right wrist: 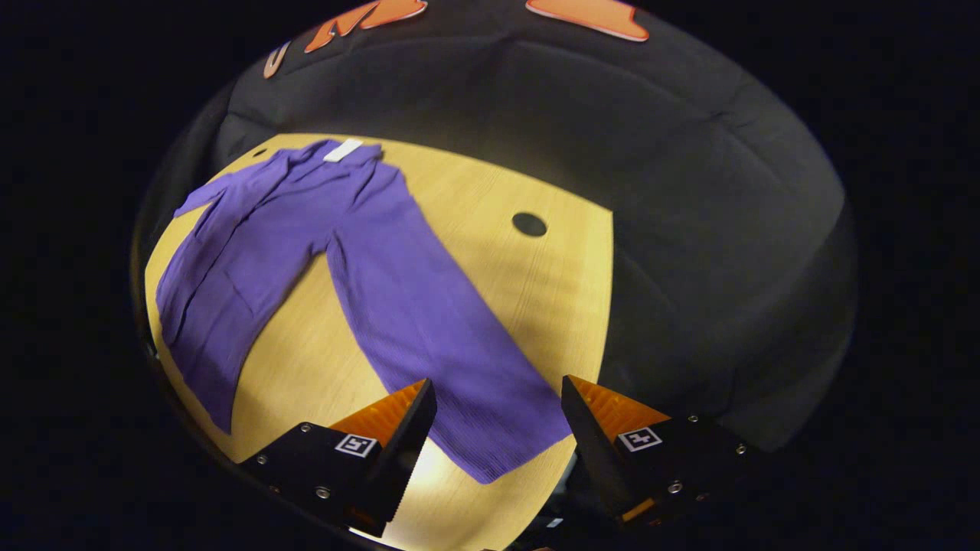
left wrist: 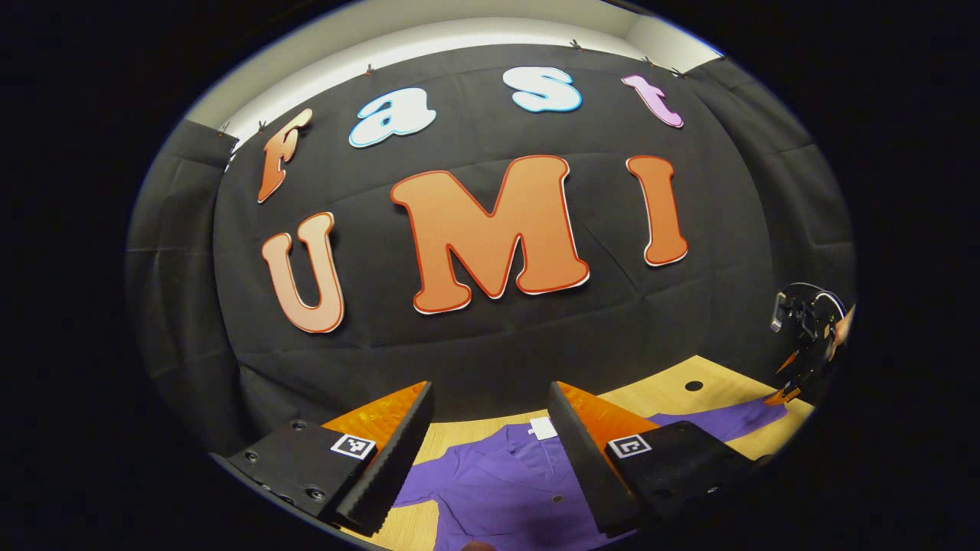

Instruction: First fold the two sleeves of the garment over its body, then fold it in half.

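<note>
Garment (right wrist: 306, 252) lies flat near table hole (right wrist: 529, 224); both hand-held grippers (left wrist: 490, 451) (right wrist: 498, 451) spread apart.

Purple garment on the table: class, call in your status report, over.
Both grippers open, left gripper above the collar, right gripper over a sleeve end. Purple garment flat on the table, sleeves unfolded. Nothing in the way.

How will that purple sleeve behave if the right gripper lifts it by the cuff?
The sleeve lies flat and thin on the table, so it likely droops limply. The ribbed-looking cuff may give some grip. The right gripper, open, straddles it.
</note>
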`<state>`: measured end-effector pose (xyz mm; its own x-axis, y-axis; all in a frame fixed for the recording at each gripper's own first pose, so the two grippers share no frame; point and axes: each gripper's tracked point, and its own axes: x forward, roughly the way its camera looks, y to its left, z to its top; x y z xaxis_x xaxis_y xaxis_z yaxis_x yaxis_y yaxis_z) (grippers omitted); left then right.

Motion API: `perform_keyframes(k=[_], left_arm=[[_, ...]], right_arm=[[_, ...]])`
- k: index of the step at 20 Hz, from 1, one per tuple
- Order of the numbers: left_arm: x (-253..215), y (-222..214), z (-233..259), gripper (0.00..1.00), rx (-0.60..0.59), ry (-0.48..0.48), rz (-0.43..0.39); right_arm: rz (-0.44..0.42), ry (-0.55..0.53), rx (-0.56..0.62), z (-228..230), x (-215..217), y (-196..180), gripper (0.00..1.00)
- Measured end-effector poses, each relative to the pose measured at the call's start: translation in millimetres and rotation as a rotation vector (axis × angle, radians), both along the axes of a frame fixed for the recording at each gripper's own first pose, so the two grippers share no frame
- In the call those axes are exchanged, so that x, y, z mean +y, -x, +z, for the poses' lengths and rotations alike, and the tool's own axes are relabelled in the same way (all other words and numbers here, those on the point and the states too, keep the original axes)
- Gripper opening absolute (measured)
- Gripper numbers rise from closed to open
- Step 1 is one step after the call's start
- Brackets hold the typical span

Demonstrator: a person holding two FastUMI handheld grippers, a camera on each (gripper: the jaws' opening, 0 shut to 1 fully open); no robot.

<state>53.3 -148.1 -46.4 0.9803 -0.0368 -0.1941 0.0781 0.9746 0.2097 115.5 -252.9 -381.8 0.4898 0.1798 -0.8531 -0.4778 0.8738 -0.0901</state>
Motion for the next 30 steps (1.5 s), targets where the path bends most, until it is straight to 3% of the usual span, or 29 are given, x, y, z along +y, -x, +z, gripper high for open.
perform_keyframes(k=[4, 7, 10, 16, 17, 18, 19, 20, 21, 22, 23, 24, 26, 30], left_arm=[[-15, -5, -15, 0.94, 0.038, 0.011, -0.019], [-26, -10, -19, 0.94, 0.056, 0.007, -0.038], [-33, -12, -23, 0.96, 0.070, 0.002, -0.057], [-44, -13, -35, 0.94, 0.112, 0.007, -0.067], [-45, -13, -33, 0.94, 0.109, 0.008, -0.069], [-46, -14, -34, 0.94, 0.108, 0.012, -0.070], [-46, -13, -35, 0.95, 0.111, 0.015, -0.069], [-46, -13, -37, 0.95, 0.116, 0.018, -0.066], [-44, -12, -38, 0.96, 0.119, 0.023, -0.062], [-43, -13, -38, 0.95, 0.118, 0.031, -0.060], [-41, -10, -37, 0.96, 0.114, 0.039, -0.059], [-39, -9, -36, 0.95, 0.112, 0.045, -0.058], [-33, -3, -34, 0.96, 0.103, 0.054, -0.058], [-5, 8, -31, 0.95, 0.079, 0.088, -0.046]], right_arm=[[0.061, 0.039, 0.175, -35, -23, 15, 0.96], [0.056, 0.071, 0.245, -55, -38, 12, 0.89], [0.058, 0.037, 0.349, -59, -39, 22, 0.83], [0.101, 0.053, 0.408, -75, -48, 23, 0.83], [0.101, 0.054, 0.401, -69, -45, 22, 0.91], [0.100, 0.064, 0.409, -69, -44, 24, 0.80], [0.111, 0.065, 0.404, -69, -43, 26, 0.78], [0.122, 0.070, 0.402, -69, -41, 27, 0.55], [0.131, 0.070, 0.388, -69, -35, 29, 0.67], [0.141, 0.072, 0.377, -69, -31, 28, 0.31], [0.131, 0.070, 0.373, -67, -27, 28, 0.43], [0.116, 0.073, 0.367, -65, -25, 27, 0.19], [0.074, 0.073, 0.387, -66, -27, 35, 0.06], [0.014, 0.062, 0.360, -37, -24, 37, 0.05]])
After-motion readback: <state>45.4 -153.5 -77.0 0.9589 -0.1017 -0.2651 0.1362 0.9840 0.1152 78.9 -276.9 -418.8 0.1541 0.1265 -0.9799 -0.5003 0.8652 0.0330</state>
